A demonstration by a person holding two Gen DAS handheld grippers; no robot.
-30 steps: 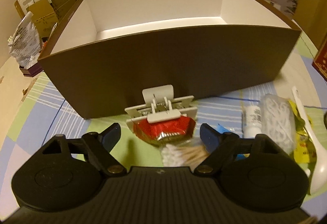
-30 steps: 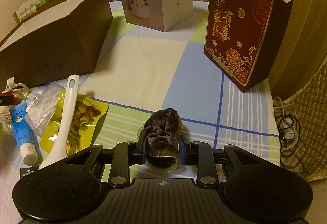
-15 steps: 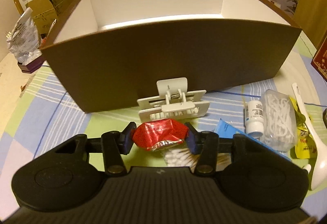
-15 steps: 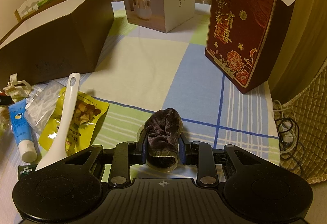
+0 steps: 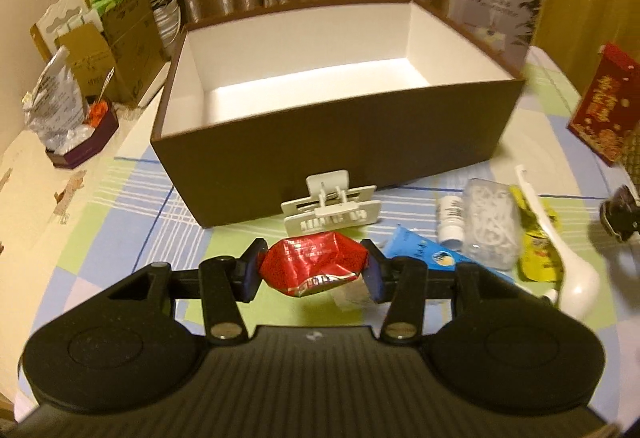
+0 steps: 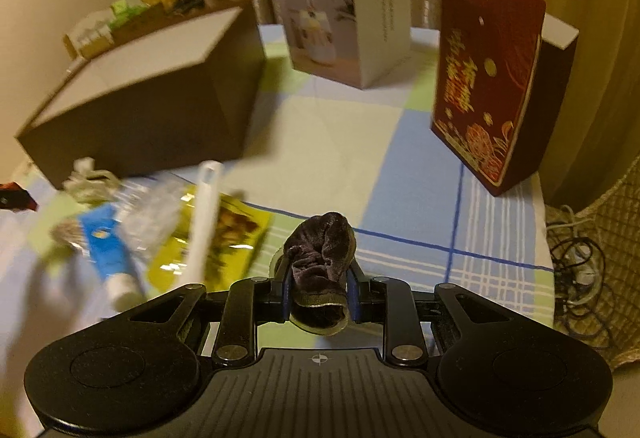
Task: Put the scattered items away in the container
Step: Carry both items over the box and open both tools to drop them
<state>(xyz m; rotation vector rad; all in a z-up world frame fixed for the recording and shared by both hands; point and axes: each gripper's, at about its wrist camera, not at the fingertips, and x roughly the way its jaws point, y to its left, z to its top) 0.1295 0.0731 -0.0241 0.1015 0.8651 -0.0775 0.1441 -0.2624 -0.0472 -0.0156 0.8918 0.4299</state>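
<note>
The brown container [image 5: 332, 154], white inside, stands open ahead in the left wrist view. My left gripper [image 5: 314, 274] is shut on a crumpled red foil packet [image 5: 314, 266], held above the tablecloth in front of the container's near wall. My right gripper [image 6: 318, 298] is shut on a dark purple velvet cloth piece [image 6: 320, 258], and its jaws are closing a little tighter on it. It hangs above the table, right of the container [image 6: 152, 118]. On the cloth lie a white clip [image 5: 332, 208], blue tube [image 5: 424, 252], small white bottle [image 5: 450, 216], clear box [image 5: 492, 222], yellow snack pack [image 5: 538, 258] and white spoon [image 5: 578, 288].
A white humidifier carton [image 6: 340, 22] and a red gift bag [image 6: 488, 78] stand behind and right of the container. Cardboard boxes and a plastic bag [image 5: 56, 102] crowd the far left. Cables [image 6: 576, 270] hang off the table's right edge.
My left gripper shut on the red packet and lifted it off the cloth, so more of the container's inside shows. My right gripper rose with the velvet piece.
</note>
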